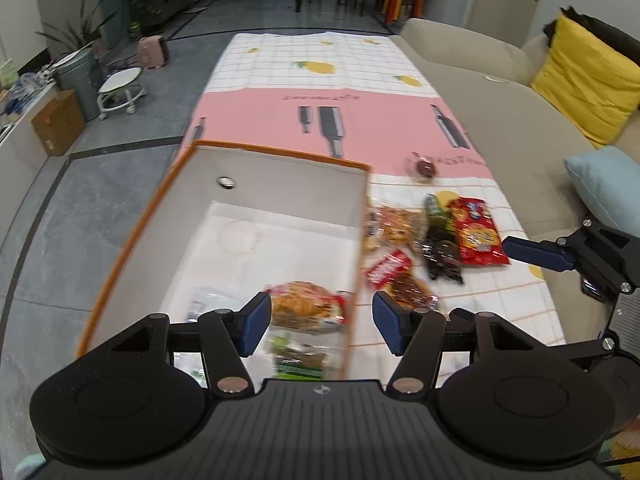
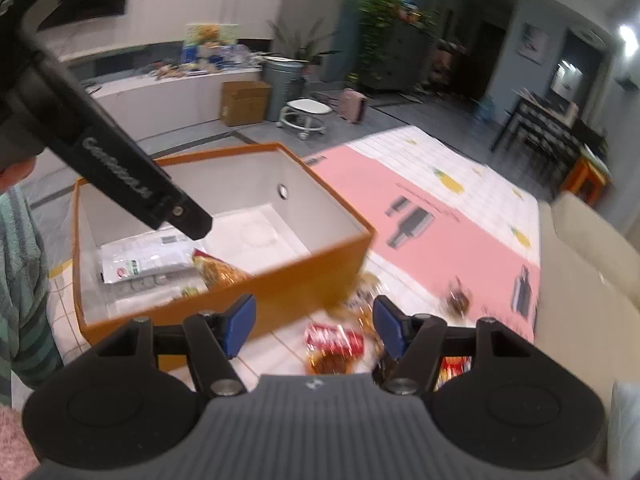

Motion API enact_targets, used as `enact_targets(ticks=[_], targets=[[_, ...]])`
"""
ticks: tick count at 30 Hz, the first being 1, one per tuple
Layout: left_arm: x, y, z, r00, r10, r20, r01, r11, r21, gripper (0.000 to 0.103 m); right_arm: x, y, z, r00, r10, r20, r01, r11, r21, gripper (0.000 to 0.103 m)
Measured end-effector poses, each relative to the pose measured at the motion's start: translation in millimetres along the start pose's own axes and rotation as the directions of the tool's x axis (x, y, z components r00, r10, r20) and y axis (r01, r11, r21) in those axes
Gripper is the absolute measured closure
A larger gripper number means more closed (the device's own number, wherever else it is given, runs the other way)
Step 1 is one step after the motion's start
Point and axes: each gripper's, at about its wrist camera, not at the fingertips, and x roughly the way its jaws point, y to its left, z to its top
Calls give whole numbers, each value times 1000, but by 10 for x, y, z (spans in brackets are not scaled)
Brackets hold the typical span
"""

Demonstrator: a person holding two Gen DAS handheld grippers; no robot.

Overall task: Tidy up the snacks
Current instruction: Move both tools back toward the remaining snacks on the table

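Note:
An orange box (image 1: 362,216) with a white inside stands on the table's left; it also shows in the right wrist view (image 2: 320,264). Inside lie a golden snack bag (image 1: 308,306), a green packet (image 1: 298,360) and a white packet (image 2: 144,258). My left gripper (image 1: 320,322) is open and empty, over the box's near right wall. To the box's right lies a pile of snacks: a red bag (image 1: 476,232), dark packets (image 1: 442,258), a small red pack (image 1: 388,268). My right gripper (image 2: 314,326) is open and empty above the small red pack (image 2: 334,340).
A pink and white checked cloth (image 1: 320,76) covers the table. A beige sofa (image 1: 520,120) with a yellow cushion (image 1: 588,76) runs along the right. A single wrapped snack (image 1: 424,168) lies apart on the cloth. The floor is at left.

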Motion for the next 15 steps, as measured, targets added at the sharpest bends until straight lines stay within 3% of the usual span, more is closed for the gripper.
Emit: enact_targets(ticks=[8, 15], targets=[[147, -419, -91, 998, -69, 0, 69, 998, 10, 34, -81, -306, -506, 995, -84, -45, 90, 985, 144, 36], [486, -645, -214, 995, -93, -35, 93, 996, -11, 34, 112, -486, -878, 986, -116, -115, 141, 962, 236, 35]])
